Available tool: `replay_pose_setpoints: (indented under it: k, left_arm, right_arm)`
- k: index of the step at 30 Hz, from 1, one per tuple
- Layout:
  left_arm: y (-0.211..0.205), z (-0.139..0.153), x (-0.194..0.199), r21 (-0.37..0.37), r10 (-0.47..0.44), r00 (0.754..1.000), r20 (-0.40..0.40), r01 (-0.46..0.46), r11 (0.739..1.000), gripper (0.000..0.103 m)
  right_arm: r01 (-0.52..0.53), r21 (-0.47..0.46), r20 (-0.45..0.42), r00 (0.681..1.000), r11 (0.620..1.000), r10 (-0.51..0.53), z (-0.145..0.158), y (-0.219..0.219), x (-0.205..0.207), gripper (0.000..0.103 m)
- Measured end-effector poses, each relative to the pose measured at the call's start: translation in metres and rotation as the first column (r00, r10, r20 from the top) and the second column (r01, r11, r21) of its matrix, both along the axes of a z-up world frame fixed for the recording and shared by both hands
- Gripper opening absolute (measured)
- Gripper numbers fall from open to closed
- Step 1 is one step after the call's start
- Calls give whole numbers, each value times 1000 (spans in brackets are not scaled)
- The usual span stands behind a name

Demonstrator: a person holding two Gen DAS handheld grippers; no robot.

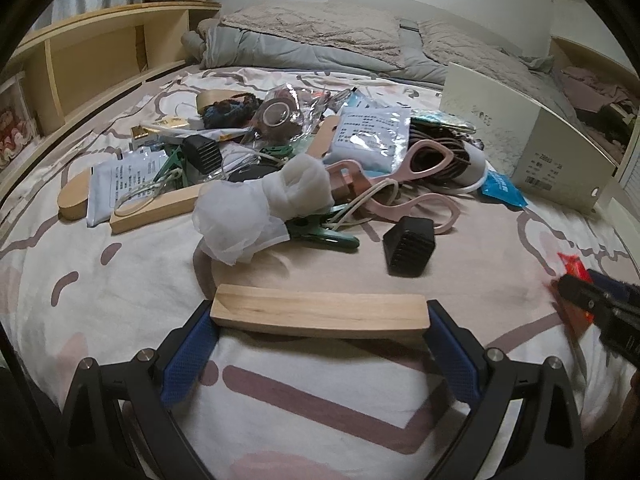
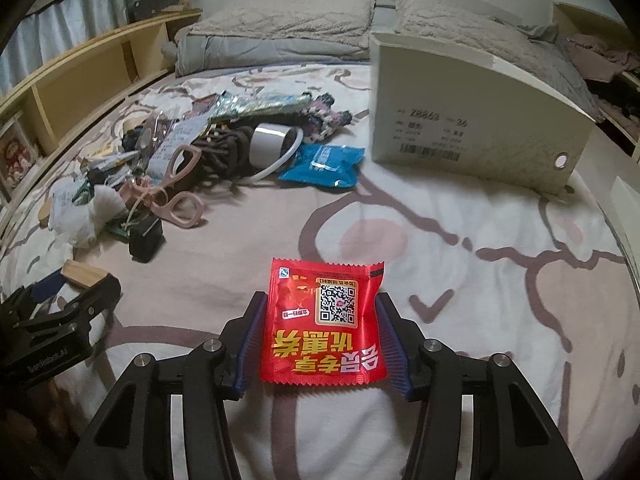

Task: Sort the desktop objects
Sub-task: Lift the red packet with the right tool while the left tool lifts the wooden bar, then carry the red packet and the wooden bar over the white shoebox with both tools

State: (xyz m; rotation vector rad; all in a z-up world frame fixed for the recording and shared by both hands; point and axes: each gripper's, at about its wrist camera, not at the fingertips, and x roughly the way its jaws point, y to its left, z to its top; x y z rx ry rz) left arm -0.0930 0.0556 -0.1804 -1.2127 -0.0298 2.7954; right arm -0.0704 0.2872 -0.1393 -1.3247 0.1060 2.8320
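Both grippers loaded over the bed (image 2: 500, 216), box ahead-right.
Left gripper (image 1: 320, 316) jaws clamp 1 wooden block (image 1: 320, 312) by its ends, long axis crosswise between the jaws. Right gripper (image 2: 320, 312) jaws pinch 1 red sachet (image 2: 324, 316) by its side edges, long axis running forward. 1 white box (image 2: 472, 112) lies ahead-right, nearer the right gripper. Pile: 2 black cubes, 1 pink scissors (image 1: 404, 184).

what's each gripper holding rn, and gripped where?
Left gripper: wooden block, clamped end to end. Right gripper: red sachet, pads on its two side edges.
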Motion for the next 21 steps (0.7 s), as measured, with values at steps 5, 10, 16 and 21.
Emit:
replay_pose_setpoints:
  k: [5, 10, 16, 21]
  left_arm:
    - [6, 7, 5, -15, -23, 999, -26, 22, 1000, 100]
    - [10, 17, 8, 9, -37, 999, -28, 37, 999, 100]
    - [19, 30, 8, 33, -65, 997, -49, 67, 997, 100]
    - [29, 39, 5, 49, -78, 995, -64, 81, 995, 100]
  right_arm:
    - [7, 5, -42, 999, 1000, -7, 13, 10, 4, 54]
    - [13, 18, -95, 995, 1000, -12, 27, 18, 8, 54]
    - [21, 21, -125, 992, 1000, -18, 35, 29, 10, 54]
    - [24, -9, -145, 989, 1000, -25, 45, 43, 10, 54]
